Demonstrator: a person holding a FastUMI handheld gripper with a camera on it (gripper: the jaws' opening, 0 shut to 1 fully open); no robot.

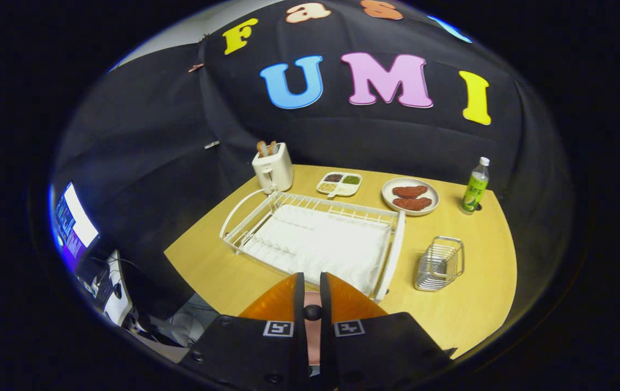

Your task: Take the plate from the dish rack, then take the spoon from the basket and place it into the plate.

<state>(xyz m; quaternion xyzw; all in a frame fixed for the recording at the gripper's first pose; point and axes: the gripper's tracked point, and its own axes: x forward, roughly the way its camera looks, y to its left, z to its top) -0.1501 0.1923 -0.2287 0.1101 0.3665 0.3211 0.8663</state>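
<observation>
Tongs high over the desk, angled down.
I see my tongs (312, 282) clamped on a pink plate (313, 326), just short of the white dish rack (315, 239); basket (440, 263) beside it.

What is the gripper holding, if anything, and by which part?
A pink strip sits between the near-shut jaws; what it is, and which part, cannot be told.
</observation>
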